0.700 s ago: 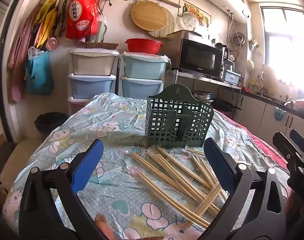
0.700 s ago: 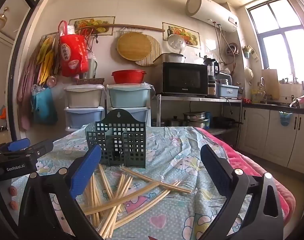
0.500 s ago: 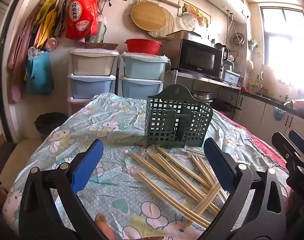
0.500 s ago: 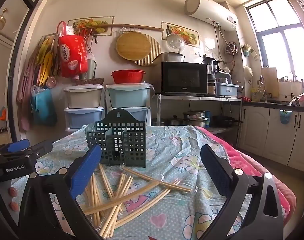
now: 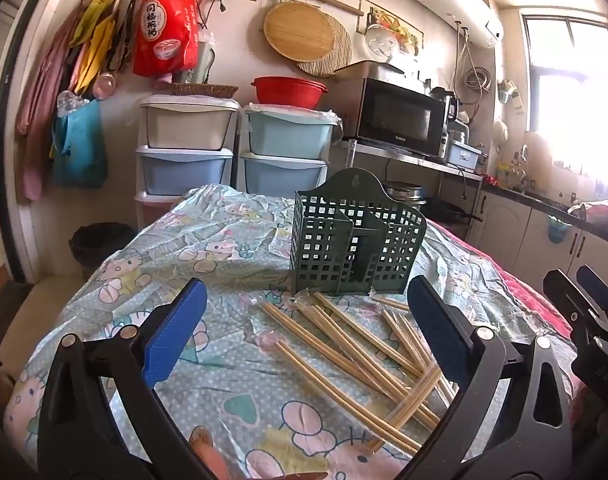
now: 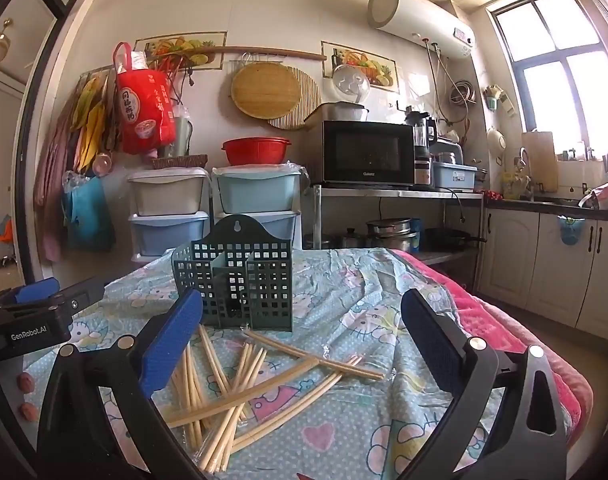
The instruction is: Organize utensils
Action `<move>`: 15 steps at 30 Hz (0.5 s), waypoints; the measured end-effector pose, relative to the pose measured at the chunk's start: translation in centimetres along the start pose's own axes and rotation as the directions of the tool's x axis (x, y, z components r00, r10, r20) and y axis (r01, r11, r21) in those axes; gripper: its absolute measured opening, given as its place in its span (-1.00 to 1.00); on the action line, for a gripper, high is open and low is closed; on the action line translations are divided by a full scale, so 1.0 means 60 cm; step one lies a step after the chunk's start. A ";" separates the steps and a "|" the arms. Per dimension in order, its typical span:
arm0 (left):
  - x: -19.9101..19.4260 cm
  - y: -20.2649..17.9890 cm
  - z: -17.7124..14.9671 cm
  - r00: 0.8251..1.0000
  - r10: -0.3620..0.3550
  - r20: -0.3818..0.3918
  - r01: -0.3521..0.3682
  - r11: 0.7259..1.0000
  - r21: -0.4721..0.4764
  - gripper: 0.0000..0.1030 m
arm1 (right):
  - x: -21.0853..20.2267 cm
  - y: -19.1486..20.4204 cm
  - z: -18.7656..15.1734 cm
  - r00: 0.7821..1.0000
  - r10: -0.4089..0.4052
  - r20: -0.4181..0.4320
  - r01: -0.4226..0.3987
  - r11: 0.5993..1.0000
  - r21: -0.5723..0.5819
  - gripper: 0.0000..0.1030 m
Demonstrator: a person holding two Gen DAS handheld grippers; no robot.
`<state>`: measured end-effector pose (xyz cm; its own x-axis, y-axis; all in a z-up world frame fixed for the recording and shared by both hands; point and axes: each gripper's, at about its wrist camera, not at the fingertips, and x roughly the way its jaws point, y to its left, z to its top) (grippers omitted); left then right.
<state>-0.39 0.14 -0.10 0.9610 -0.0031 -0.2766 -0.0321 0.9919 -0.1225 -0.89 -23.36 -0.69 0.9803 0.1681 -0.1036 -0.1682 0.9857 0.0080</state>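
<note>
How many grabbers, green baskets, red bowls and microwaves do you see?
Grippers: 2 (left gripper, right gripper), both open
Green chopstick holder: 1
Red bowl: 1
Microwave: 1
Total: 5

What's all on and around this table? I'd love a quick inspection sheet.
Surface: table under a cartoon-print cloth, creased.
Job's things: wooden chopsticks scattered loose, crossing; green utensil caddy upright behind them, apparently empty.
Clutter: clear wrapper scraps among the chopsticks.
Grippers: left gripper and right gripper open, holding nothing.
Cables: cords on the wall near the water heater.
Surroundings: microwave, storage drawers, red basin.
</note>
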 end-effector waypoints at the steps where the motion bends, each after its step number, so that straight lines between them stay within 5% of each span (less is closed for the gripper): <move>1: 0.000 0.001 -0.001 1.000 -0.001 0.000 0.001 1.000 -0.002 0.80 | 0.001 0.000 0.000 1.000 0.000 -0.001 0.000 1.000 0.001 0.88; 15: -0.005 0.004 0.002 1.000 -0.002 0.006 0.002 1.000 -0.009 0.80 | 0.002 -0.002 -0.002 1.000 -0.010 -0.010 0.010 1.000 0.005 0.88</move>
<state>-0.65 0.42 0.05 0.9627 -0.0042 -0.2705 -0.0327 0.9907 -0.1317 -0.75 -23.48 -0.81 0.9809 0.1581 -0.1133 -0.1578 0.9874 0.0119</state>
